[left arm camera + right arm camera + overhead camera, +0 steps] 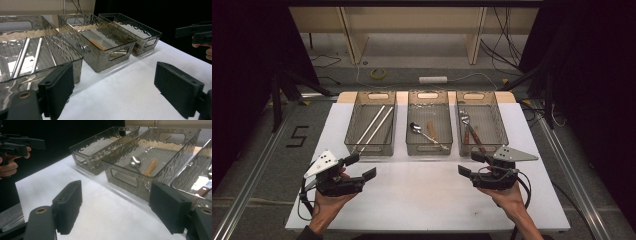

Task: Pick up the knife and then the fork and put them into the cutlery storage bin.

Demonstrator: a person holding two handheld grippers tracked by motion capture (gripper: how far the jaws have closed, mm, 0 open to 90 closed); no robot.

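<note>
A white table (422, 195) stood in a dark room, and three clear bins were in a row at its far side: the left bin (371, 123) held two long white sticks (374, 126), the middle bin (428, 122) a spoon (422, 131), and the right bin (481, 122) a fork (467, 125). The left gripper (362, 167) hovered just in front of the left bin with its jaws wide and nothing between them. The right gripper (472, 163) was near the front of the right bin, also wide apart and empty.

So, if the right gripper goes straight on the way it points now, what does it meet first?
Probably the near wall of the middle bin, the one with the spoon. The right gripper has open, empty jaws, and bare white table lies between. Depth is hard to judge.
</note>
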